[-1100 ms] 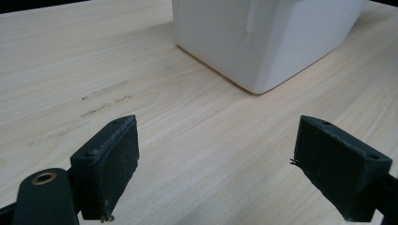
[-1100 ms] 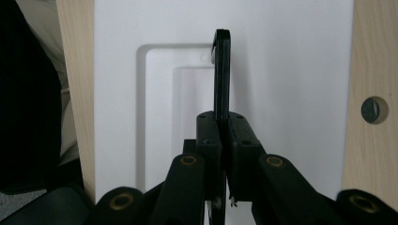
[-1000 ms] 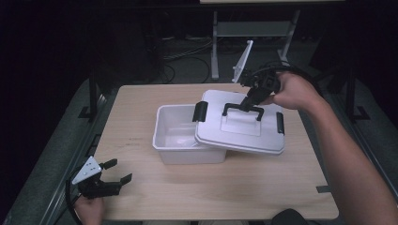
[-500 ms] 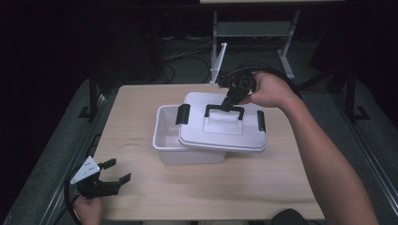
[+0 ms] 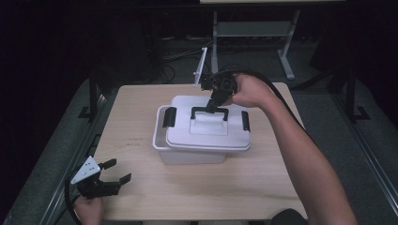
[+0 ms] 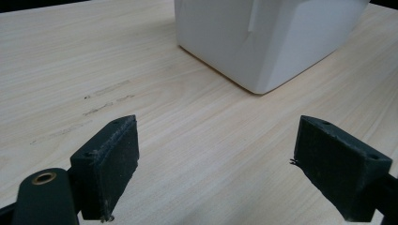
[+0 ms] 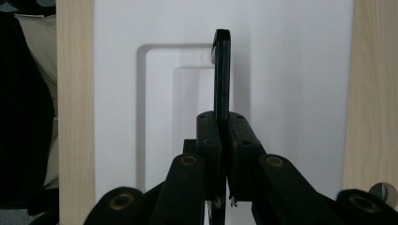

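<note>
A white plastic box (image 5: pixel 187 152) stands mid-table. Its white lid (image 5: pixel 206 136) with black side clips lies nearly over it, shifted a little right so the box's left rim (image 5: pixel 158 126) still shows. My right gripper (image 5: pixel 212 105) is shut on the lid's black handle (image 5: pixel 210 111), which stands upright; in the right gripper view the jaws pinch the thin handle (image 7: pixel 222 70) above the lid (image 7: pixel 291 93). My left gripper (image 5: pixel 110 172) rests open at the table's front left corner, its fingers (image 6: pixel 105 164) wide apart over bare wood, with the box's corner (image 6: pixel 263 42) ahead.
The wooden table (image 5: pixel 141 108) has free room to the left and front of the box. A metal stand (image 5: pixel 216 33) and cables lie on the dark floor beyond the far edge. Black rails run along both sides of the table.
My right gripper has carried the lid leftward and slightly down, so it now covers most of the box. The left gripper has stayed in place.
</note>
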Tool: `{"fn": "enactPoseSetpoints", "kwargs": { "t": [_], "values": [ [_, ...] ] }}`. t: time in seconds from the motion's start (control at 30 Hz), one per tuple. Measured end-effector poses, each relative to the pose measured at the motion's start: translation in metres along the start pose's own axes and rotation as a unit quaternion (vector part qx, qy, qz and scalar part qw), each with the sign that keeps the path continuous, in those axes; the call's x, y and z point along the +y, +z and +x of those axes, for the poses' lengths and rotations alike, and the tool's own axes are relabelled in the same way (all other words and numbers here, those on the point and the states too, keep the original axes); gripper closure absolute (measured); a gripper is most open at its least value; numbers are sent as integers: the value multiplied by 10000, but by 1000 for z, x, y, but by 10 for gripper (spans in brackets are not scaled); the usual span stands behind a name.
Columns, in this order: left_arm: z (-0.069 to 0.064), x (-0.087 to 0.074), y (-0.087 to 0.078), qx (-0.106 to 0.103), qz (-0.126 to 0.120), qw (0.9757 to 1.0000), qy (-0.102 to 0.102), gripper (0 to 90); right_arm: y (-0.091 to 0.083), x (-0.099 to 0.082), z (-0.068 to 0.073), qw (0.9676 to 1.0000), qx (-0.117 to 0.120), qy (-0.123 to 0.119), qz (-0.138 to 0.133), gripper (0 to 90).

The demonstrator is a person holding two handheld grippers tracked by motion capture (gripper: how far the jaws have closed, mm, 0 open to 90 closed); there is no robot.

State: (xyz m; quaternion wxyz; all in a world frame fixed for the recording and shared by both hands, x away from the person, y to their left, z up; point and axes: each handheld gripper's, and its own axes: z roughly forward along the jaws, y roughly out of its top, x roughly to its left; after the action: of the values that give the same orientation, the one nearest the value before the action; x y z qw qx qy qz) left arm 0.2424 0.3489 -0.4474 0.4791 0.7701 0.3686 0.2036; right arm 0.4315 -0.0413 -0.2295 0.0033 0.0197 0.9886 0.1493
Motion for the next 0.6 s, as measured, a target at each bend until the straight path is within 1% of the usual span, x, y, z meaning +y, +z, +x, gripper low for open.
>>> {"fn": "enactPoseSetpoints", "kwargs": {
  "t": [0.17, 0.23, 0.43, 0.6],
  "values": [
    [0, 0, -1, -3, -20, 10000, -3, 136, 5, 10, -3, 10000, 21, -70, -12, 847],
    [0, -1, -1, -14, -5, 10000, -22, 136, 6, 13, -5, 10000, 40, -43, -10, 847],
    [1, 0, -1, -4, -16, 10000, 10, 135, 11, 20, -9, 10000, 63, -66, 21, 847],
    [0, -1, -1, -17, -29, 10000, -18, 135, 18, 26, -13, 9999, 87, -64, -25, 847]
  ]
}}
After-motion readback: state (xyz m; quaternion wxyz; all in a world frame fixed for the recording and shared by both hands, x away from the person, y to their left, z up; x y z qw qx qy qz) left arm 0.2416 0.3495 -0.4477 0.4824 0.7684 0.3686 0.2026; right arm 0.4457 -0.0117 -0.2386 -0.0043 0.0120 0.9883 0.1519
